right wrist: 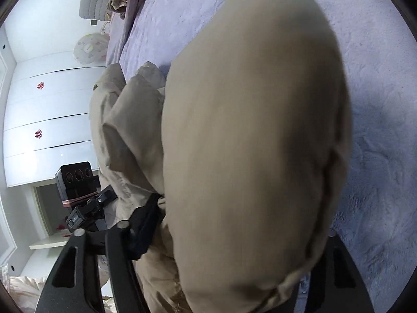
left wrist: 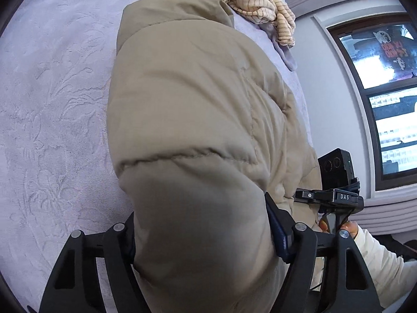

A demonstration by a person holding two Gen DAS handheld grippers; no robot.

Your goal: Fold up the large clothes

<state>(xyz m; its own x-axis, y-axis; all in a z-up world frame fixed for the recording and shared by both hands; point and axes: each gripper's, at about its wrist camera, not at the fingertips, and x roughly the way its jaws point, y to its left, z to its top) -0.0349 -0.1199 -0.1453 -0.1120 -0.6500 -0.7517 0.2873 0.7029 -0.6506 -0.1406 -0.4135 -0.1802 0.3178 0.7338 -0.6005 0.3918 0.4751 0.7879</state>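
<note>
A beige puffer jacket (left wrist: 192,120) lies on the lavender bedspread (left wrist: 52,104). My left gripper (left wrist: 203,237) is shut on a thick padded fold of the jacket, which bulges between its two fingers and hides their tips. My right gripper (right wrist: 234,234) is shut on another padded part of the same jacket (right wrist: 247,130); its left finger (right wrist: 146,224) shows pressed into the fabric, and its right finger is mostly hidden behind the bulge. Each gripper shows in the other's view: the right one (left wrist: 336,195) to the jacket's right, the left one (right wrist: 83,203) to its left.
A cream striped garment (left wrist: 255,2) is crumpled at the far end of the bed. A dark-framed window (left wrist: 385,104) is on the right wall. White wardrobe doors (right wrist: 47,120) and a round fan (right wrist: 88,48) stand beyond the bed's left edge (right wrist: 120,47).
</note>
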